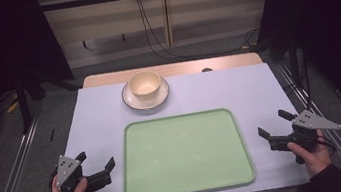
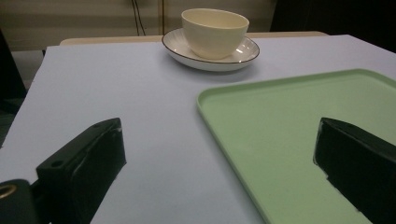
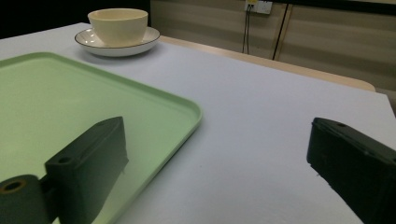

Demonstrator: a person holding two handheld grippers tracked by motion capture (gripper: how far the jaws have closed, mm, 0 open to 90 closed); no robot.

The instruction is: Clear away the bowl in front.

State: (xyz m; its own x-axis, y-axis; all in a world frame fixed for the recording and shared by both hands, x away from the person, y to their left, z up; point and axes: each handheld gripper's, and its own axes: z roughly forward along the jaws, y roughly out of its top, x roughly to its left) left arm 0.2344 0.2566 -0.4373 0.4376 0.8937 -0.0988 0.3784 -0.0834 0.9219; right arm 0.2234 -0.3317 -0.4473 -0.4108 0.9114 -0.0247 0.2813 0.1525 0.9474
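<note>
**Bowl on saucer at 12 o'clock, both grippers at the near edge, fingers wide**

The cream bowl (image 1: 145, 84) is seen standing upright in a dark-rimmed saucer (image 1: 130, 99) at the far edge of the table (image 1: 258, 88), at 12 o'clock from the green tray (image 1: 184, 153) and just apart from its far rim. The tray lies bare in the middle of the table, long axis running 9 to 3 o'clock.

The left gripper (image 1: 98, 165) is held at the near left corner, at 9 o'clock of the tray; its fingers are spread wide and nothing is held. From it the bowl lies toward 1 o'clock, across open table. In the left gripper view the bowl (image 2: 215, 31) is framed high and near centre.

The right gripper (image 1: 274, 125) is held at 3 o'clock of the tray, fingers likewise wide and empty. From it the bowl lies toward 10 o'clock. In the right gripper view the bowl (image 3: 118, 25) sits at the upper left.

Judgement: the left gripper is somewhat nearer the bowl and is pointed more squarely at it. Bowl and saucer are round, so no long axis constrains the approach.
</note>
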